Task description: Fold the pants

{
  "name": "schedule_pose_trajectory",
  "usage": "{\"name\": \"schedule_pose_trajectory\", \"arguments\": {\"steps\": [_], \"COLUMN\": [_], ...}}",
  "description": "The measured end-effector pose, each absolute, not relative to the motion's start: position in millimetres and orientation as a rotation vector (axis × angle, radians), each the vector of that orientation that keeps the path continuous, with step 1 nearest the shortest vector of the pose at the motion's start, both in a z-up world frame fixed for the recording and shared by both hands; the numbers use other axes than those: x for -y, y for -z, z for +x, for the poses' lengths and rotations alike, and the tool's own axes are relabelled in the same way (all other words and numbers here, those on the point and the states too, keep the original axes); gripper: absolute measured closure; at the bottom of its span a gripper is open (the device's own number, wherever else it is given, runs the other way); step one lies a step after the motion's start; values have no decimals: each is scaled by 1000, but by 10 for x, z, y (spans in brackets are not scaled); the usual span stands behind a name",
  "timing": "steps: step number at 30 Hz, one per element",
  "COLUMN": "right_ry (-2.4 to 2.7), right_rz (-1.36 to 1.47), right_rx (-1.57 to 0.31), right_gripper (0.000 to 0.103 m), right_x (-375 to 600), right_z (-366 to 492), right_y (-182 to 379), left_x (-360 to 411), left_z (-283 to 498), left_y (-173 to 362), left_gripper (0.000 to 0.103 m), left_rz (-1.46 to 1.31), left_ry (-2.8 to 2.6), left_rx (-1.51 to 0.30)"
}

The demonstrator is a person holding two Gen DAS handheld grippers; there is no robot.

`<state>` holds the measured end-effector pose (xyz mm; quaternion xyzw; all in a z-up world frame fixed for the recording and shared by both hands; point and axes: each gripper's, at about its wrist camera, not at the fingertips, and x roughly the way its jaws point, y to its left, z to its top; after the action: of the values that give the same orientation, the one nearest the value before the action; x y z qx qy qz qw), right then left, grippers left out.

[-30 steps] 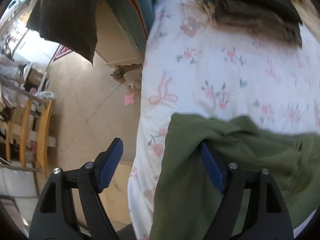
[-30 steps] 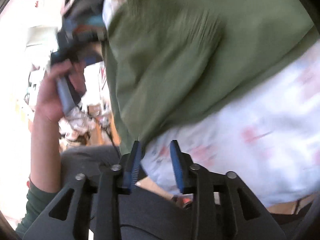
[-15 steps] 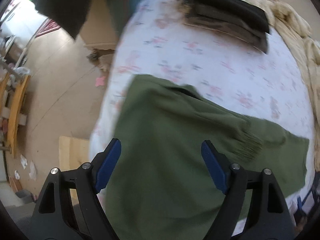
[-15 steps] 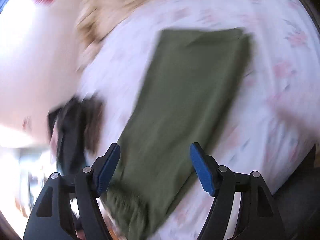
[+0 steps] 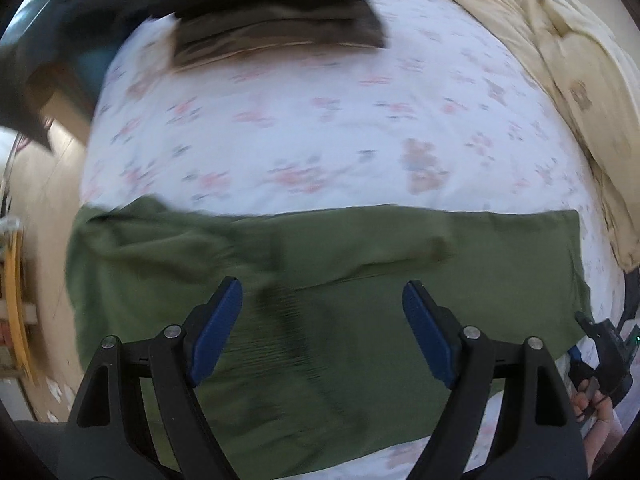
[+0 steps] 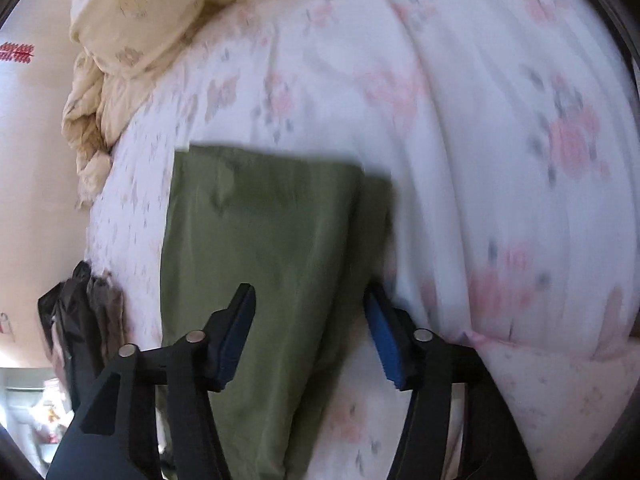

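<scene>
Olive green pants lie flat in a long band across the white floral bed sheet. My left gripper hovers above their middle, open wide, with nothing pinched between its blue pads. In the right wrist view the pants run away from me to a straight hem end. My right gripper hangs over that leg end with its jaws closing. The cloth lies between and beneath the pads, which do not press on it. My right gripper also shows at the lower right edge of the left wrist view, held by a hand.
A stack of dark folded clothes sits at the far side of the bed, also seen as dark clothes. A rumpled beige comforter lines the right side. The bed's edge and tan floor are at left.
The left gripper swung from the bed's edge over the spread pants, still open. The right gripper swept from the bunched waist to the leg end; its jaws widened, then narrowed.
</scene>
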<state>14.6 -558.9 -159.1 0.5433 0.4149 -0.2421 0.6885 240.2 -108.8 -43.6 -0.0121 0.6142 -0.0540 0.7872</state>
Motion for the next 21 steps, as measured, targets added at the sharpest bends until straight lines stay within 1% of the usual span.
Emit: {"name": "schedule_pose_trajectory", "arguments": {"steps": [1,2,3,4,5,11,15,18,20,21], "right_ry": [566,596,610,620,621,593,546,526,520,520], "right_rz": [1203,1205,1218,1231,1238,1142,1143,1164,1177,1183], "right_rx": [-928,-918,-899,-884,-869,-824,-805,-812,-828,-831], "right_gripper": [73,81,85,94,98,101,101,101,101,101], "right_x": [5660,5706,5756,5790,5808,5732,5728,5771,5801,5820], "right_z": [148,112,71,50,26,-53,-42,-27,-16,-21], "right_y": [1605,1601,1609,1611,1587,1326,1269,1297,1350,1369], "left_x": [1213,1398,1592,1718,1937,3382,4448,4991,5276,5390], "left_z": [2422,2455,2490,2509,2559,2872,2856,2810,2810,2813], "left_y": [424,403,385,374,371,528,764,937,1071,1143], "left_gripper": [23,23,23,23,23,23,23,24,27,34], "left_rz": [-16,-1,14,24,36,119,232,319,320,324], "left_ry": [127,142,159,168,183,357,494,522,518,507], "left_rx": [-1321,-1314,-1307,-1303,-1302,-1383,-1474,-1492,-1508,-1516]}}
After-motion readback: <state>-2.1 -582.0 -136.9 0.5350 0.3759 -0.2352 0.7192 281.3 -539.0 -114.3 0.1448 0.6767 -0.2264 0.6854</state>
